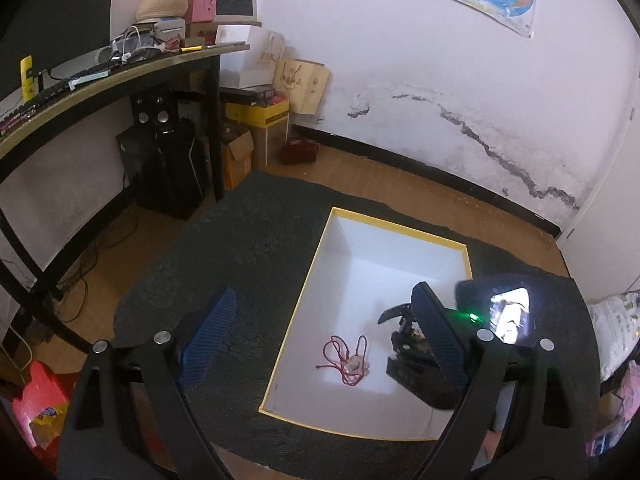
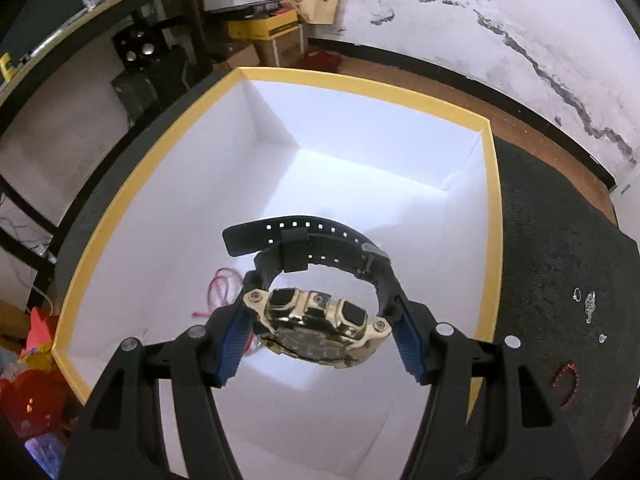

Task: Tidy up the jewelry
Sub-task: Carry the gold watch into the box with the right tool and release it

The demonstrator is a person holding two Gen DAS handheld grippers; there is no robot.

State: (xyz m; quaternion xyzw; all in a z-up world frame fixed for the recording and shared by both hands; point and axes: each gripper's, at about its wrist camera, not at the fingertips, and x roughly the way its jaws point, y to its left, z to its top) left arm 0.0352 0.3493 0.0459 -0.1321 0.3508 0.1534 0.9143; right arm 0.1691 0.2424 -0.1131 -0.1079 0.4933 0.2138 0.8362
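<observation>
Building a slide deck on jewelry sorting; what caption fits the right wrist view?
Right gripper carries a gold-and-black watch over the yellow-rimmed white box.

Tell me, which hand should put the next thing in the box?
Probably the right gripper: it is shut on the watch above the box. The left gripper is open and empty.

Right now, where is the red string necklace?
In the left wrist view the red string necklace lies on the floor of the white box, near its front left corner, just left of the watch in the right gripper.
</observation>
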